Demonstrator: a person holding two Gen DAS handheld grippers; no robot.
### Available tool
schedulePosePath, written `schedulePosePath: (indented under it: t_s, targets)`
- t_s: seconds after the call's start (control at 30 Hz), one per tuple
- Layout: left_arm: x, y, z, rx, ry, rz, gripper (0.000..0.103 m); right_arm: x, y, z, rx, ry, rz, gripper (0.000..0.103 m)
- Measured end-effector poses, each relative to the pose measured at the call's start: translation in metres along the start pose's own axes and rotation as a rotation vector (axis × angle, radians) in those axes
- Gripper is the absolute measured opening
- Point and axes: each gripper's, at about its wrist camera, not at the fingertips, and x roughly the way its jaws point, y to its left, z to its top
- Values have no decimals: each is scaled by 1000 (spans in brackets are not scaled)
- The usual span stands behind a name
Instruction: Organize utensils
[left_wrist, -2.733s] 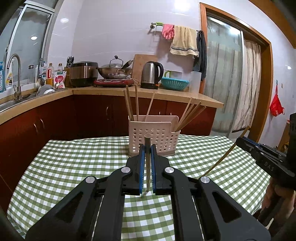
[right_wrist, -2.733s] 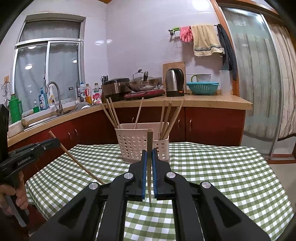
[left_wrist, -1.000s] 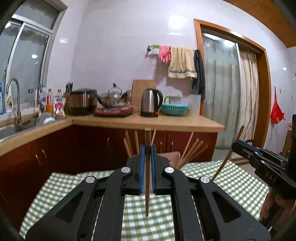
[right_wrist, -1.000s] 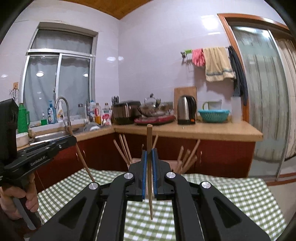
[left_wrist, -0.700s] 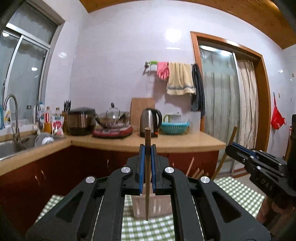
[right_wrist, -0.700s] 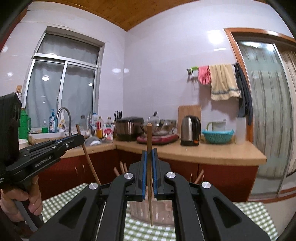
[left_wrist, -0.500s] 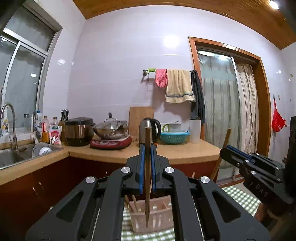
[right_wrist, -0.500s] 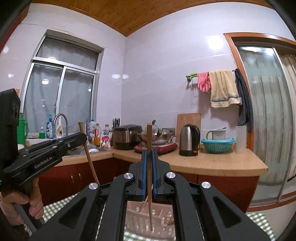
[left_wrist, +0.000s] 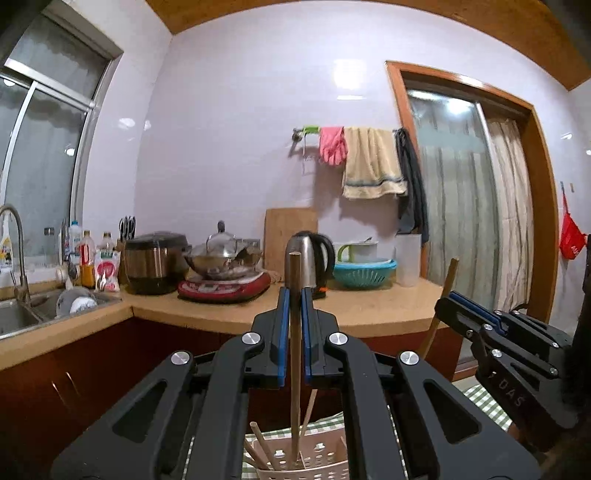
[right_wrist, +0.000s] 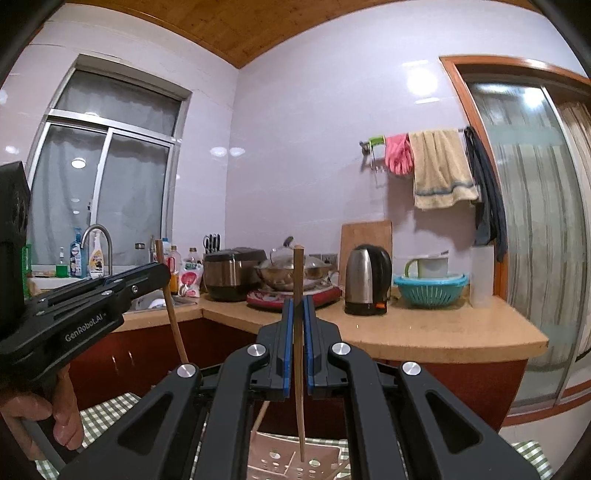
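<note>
My left gripper (left_wrist: 294, 295) is shut on a wooden chopstick (left_wrist: 294, 354) that stands upright between its blue pads. Its lower tip hangs over the white perforated utensil basket (left_wrist: 317, 461), which holds several other chopsticks. My right gripper (right_wrist: 298, 306) is shut on a second upright chopstick (right_wrist: 298, 354), whose tip hangs just above the same basket (right_wrist: 280, 458). Each gripper also shows in the other's view: the right gripper (left_wrist: 443, 301) with its chopstick at the right edge, the left gripper (right_wrist: 162, 269) with its chopstick at the left, held by a hand (right_wrist: 62, 410).
The basket stands on a table with a green checked cloth (right_wrist: 99, 413). Behind it runs a kitchen counter (left_wrist: 369, 306) with a kettle (right_wrist: 365, 280), a wok, a rice cooker, a teal colander and a sink (left_wrist: 22, 314). Towels hang on the wall beside a glass door.
Both grippers have risen and come forward over the basket, each still gripping its chopstick. The basket has slid from mid-frame to the bottom edge of both views, under the chopstick tips.
</note>
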Motion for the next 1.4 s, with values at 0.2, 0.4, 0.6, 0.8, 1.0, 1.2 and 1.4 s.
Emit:
schedulePosePath:
  t_s: [0.2,0.4,0.6,0.8,1.0,1.2,1.4]
  targets:
    - [32,10,-31,-24,63,18,7,23,-7,-27,17,60,-5,6]
    - [46,13,-54,-24,110,24,7,33,-9,-50,24,112,-7,6]
    - [49,13,-69,-17,138,30,7,39,-12,-60,26,148,-10,6]
    - [53,13,-79,-14,167,35,7,43,-12,-67,24,175,-16,6]
    - [56,13,-87,-10,195,40,7,46,-12,-71,22,194,-21,6]
    - [58,12,-91,1,213,42,10,46,-12,-71,19,200,-26,7]
    - [54,13,-91,-8,204,55,43,42,-11,-73,20,196,-28,33]
